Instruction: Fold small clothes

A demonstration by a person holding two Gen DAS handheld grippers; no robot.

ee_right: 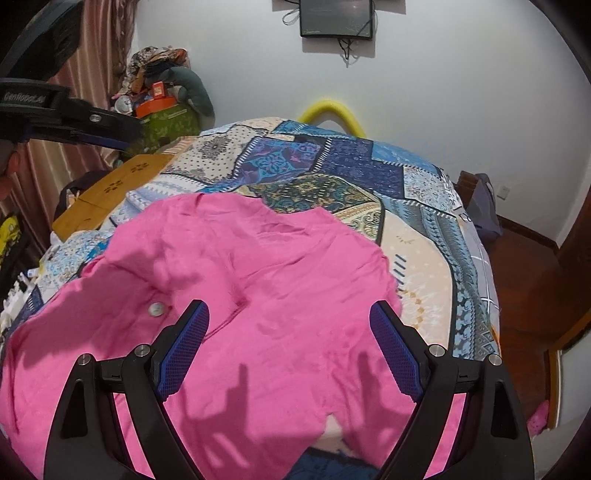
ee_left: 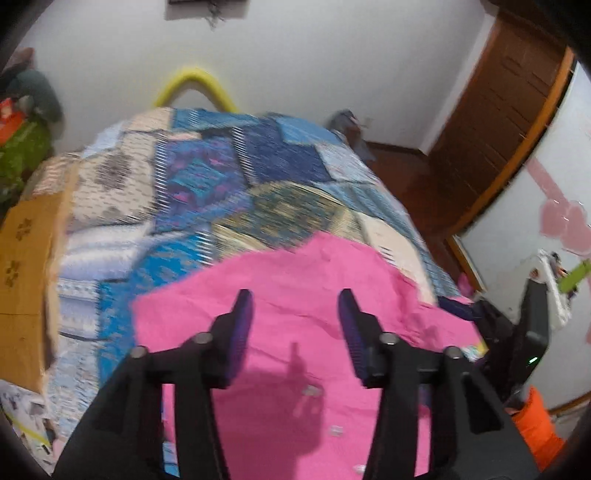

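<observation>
A pink garment (ee_right: 236,295) lies spread and rumpled over a patchwork bedspread (ee_right: 332,173), filling the lower half of both wrist views. One pale button (ee_right: 156,308) shows on it at centre left of the right wrist view; its lower edge is cut off by the frame in both views.

The left gripper (ee_left: 295,299) is released, its jaws standing apart above the cloth with nothing pinched between them. The left wrist view is smeared by motion blur, so the bedspread's pattern and small pale spots on the cloth near the bottom are hard to make out. The right gripper (ee_right: 290,310) also stands wide open over the garment, its blue pads (ee_right: 184,347) clear of the fabric.

In the upper left of the right wrist view the other gripper's black body shows side-on, its tips lost against a cluttered pile behind. A tan cardboard piece (ee_right: 110,192) lies at the bed's left edge. A yellow curved tube (ee_right: 332,110) rises behind the bed, its lower part hidden. A dark screen (ee_right: 335,18) on the wall is cut off at the top.
</observation>
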